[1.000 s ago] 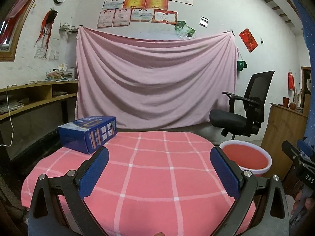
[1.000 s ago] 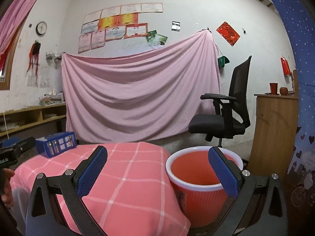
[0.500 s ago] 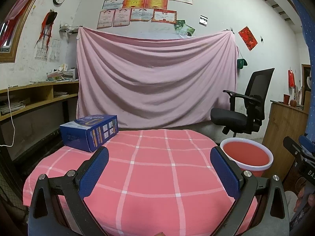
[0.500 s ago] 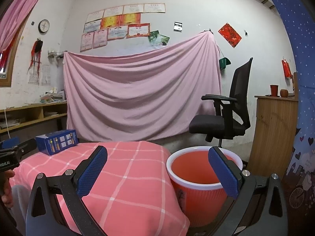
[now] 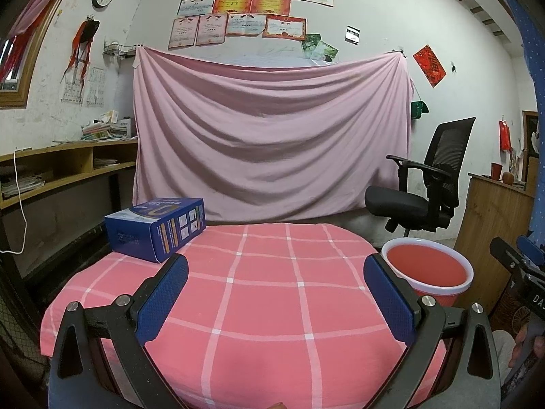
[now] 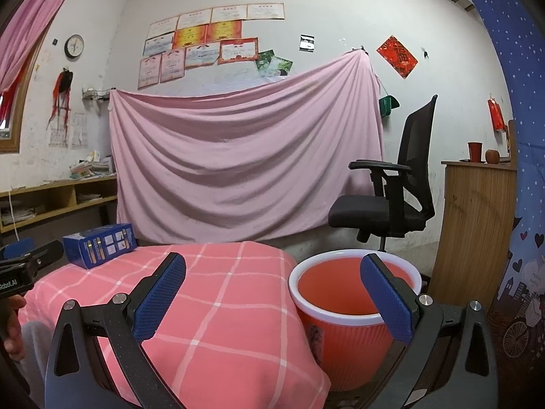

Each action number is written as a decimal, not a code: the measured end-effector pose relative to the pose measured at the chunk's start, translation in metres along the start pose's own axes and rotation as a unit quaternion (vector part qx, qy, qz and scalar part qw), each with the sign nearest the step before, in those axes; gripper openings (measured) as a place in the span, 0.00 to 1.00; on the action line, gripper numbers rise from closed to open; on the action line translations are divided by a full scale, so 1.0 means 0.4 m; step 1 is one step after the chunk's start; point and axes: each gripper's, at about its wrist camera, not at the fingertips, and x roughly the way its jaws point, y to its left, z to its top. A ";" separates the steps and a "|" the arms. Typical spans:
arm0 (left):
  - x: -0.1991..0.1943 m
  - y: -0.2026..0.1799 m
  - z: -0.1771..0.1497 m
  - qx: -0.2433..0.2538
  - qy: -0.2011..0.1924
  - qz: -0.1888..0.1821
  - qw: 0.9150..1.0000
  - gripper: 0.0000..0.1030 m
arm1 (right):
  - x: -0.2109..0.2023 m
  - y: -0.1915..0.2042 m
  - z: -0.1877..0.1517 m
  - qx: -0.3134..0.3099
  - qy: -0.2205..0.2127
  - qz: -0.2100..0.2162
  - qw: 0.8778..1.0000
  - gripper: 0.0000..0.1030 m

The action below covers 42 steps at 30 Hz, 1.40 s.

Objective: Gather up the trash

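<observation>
Box (image 5: pixel 157 229) sits slightly lower in the left view than before, at the table's (image 5: pixel 272 293) far-left edge; bin (image 6: pixel 344 303) stands beside the table; both grippers (image 5: pixel 276 293) (image 6: pixel 272 293) stay spread wide, empty.

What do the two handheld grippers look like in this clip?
Both the left gripper and right gripper have black angular frames with silver screws and two fingers faced with textured blue pads. White lettering marks each body where the other camera catches it from the side. No cables or sleeves are visible.
</observation>
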 end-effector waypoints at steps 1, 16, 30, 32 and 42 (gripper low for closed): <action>0.001 0.001 0.000 0.000 0.000 0.000 1.000 0.98 | 0.000 0.000 0.000 0.000 0.000 0.000 1.000 1.00; -0.005 -0.001 -0.003 -0.002 0.002 0.001 1.000 0.98 | -0.001 0.000 -0.001 0.001 0.002 0.000 1.000 1.00; -0.005 0.000 -0.002 -0.002 0.002 0.001 1.000 0.98 | -0.001 0.000 0.000 0.001 0.001 0.000 1.000 1.00; -0.005 0.000 -0.002 -0.002 0.002 0.001 1.000 0.98 | -0.001 -0.001 0.000 0.001 0.001 0.001 1.000 1.00; -0.004 0.001 -0.003 -0.002 0.002 0.001 1.000 0.98 | -0.002 0.000 0.000 0.001 0.001 0.001 1.000 1.00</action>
